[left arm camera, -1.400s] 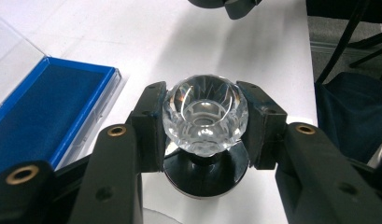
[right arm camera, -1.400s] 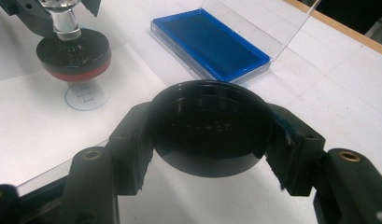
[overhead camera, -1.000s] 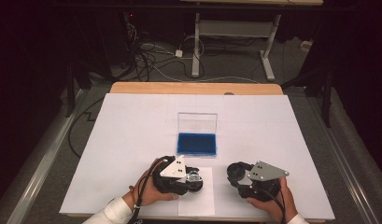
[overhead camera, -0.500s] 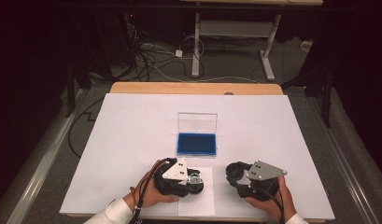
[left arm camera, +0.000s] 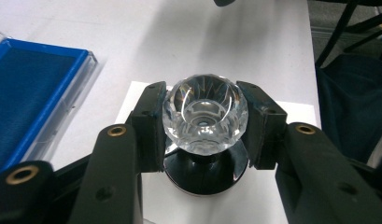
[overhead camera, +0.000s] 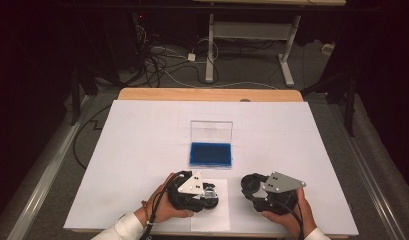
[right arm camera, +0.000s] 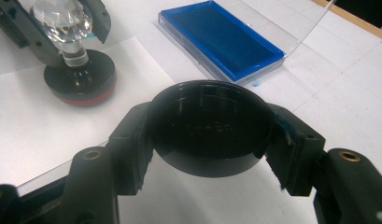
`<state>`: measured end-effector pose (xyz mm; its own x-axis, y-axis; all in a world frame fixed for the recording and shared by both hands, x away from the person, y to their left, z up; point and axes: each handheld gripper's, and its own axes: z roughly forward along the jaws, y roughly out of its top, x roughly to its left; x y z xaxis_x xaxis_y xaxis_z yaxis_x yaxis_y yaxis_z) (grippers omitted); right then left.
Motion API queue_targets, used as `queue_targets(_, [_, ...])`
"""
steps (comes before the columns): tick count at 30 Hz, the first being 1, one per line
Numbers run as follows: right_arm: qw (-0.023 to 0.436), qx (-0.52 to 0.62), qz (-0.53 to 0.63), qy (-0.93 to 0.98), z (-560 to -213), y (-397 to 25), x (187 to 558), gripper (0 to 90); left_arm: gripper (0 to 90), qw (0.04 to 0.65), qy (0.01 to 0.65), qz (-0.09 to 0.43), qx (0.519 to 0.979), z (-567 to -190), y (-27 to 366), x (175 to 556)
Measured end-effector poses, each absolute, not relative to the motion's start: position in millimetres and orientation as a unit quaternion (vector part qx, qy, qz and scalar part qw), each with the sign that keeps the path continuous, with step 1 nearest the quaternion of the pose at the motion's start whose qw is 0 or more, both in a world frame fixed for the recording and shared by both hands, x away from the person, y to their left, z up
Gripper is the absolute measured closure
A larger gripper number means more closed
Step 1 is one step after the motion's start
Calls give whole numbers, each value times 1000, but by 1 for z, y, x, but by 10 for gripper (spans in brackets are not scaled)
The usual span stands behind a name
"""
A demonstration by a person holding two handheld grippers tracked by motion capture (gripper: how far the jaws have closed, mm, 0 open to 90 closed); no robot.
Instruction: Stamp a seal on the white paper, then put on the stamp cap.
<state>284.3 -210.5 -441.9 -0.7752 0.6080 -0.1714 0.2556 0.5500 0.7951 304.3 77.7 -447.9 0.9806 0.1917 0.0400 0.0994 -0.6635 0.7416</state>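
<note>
Centrally on the white table [overhead camera: 142, 150] sits an open clear plastic case [overhead camera: 210, 145], its lid standing upright at the far side and its shallow tray lined with a blue ink pad [overhead camera: 210, 154]. Nothing lies on the pad.

Nearer the person, a white sheet of paper [overhead camera: 219, 212] rests at the table's front edge. On it stands a stamp [left arm camera: 205, 122] with a faceted clear crystal knob on a round black base with a red rim. The left gripper [left arm camera: 205, 123] has its two black jaws closed against either side of the knob, holding the stamp upright on the paper.

Just to the right, the right gripper [right arm camera: 209, 128] is clamped on a round black cap [right arm camera: 208, 130], held just above the table with its hollow side facing up. In the right gripper view the case lies just beyond the cap, and small blue ink marks show on the table beside the case's corner. No readable writing appears on any item.

Beyond the table, cables trail across a grey floor under a desk frame [overhead camera: 252, 35].
</note>
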Motion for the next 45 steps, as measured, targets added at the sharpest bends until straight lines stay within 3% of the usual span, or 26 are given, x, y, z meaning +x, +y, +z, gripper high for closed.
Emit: queue_targets(45, [229, 250, 412, 846, -437, -214, 275, 383, 543, 400, 93, 52, 910, -456, 78, 305])
